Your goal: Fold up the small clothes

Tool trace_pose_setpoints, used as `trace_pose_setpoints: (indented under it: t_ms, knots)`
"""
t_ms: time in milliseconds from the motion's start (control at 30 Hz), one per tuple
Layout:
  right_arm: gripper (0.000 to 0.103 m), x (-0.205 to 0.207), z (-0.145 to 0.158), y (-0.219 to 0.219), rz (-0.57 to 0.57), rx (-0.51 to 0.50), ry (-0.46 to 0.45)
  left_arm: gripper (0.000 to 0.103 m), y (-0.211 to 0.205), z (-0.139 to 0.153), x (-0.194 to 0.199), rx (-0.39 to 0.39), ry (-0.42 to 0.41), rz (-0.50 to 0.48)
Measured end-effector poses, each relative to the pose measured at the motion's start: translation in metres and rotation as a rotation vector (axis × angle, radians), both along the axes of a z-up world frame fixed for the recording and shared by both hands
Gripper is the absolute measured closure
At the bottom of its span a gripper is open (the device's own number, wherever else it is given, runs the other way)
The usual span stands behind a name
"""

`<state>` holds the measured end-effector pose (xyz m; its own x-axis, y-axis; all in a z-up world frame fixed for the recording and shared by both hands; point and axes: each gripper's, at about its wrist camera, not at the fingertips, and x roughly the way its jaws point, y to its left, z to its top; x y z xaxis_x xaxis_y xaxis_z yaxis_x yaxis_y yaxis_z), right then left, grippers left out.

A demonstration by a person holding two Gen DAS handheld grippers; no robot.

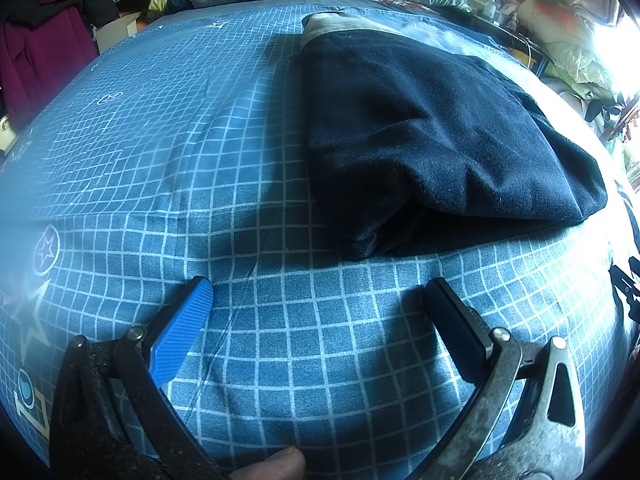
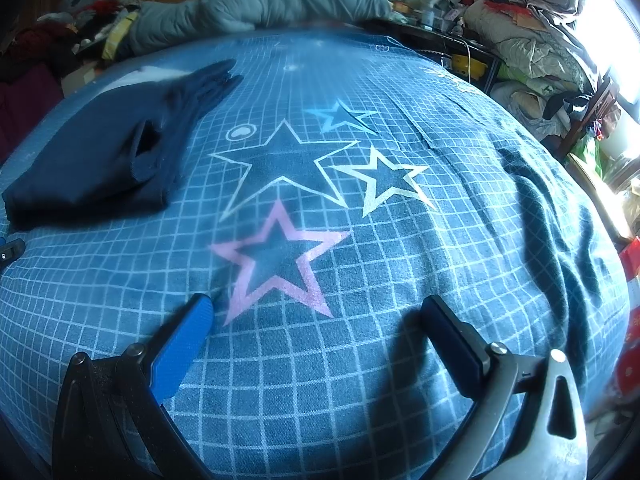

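Observation:
A dark navy garment (image 1: 432,136) lies folded on the blue grid-patterned bedsheet (image 1: 168,128), with a grey band (image 1: 332,26) at its far end. My left gripper (image 1: 318,290) is open just short of the garment's near edge, nothing between its fingers. In the right wrist view the same garment (image 2: 92,152) lies at the far left. My right gripper (image 2: 316,306) hangs open over the sheet near a pink star print (image 2: 280,260), well to the right of the garment. A thumb tip (image 1: 276,466) shows at the bottom of the left wrist view.
A rumpled grey quilt (image 2: 264,2) lies along the head of the bed. Piled clothes and bedding (image 2: 532,44) crowd the right side, and dark and red clothes (image 1: 52,20) the left. The sheet is wrinkled at the right (image 2: 552,232).

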<state>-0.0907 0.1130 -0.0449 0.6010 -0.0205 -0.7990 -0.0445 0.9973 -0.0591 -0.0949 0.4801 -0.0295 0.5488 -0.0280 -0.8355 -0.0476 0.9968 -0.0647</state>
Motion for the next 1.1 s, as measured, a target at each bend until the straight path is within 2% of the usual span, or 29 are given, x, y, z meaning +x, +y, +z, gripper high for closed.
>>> trace_pose_setpoints:
  t_ms: [1100]
  knots:
    - [0.000, 0.0039, -0.0004, 0.0007, 0.007, -0.013, -0.003, 0.000, -0.0060, -0.0011, 0.0004, 0.022, 0.008, 0.013]
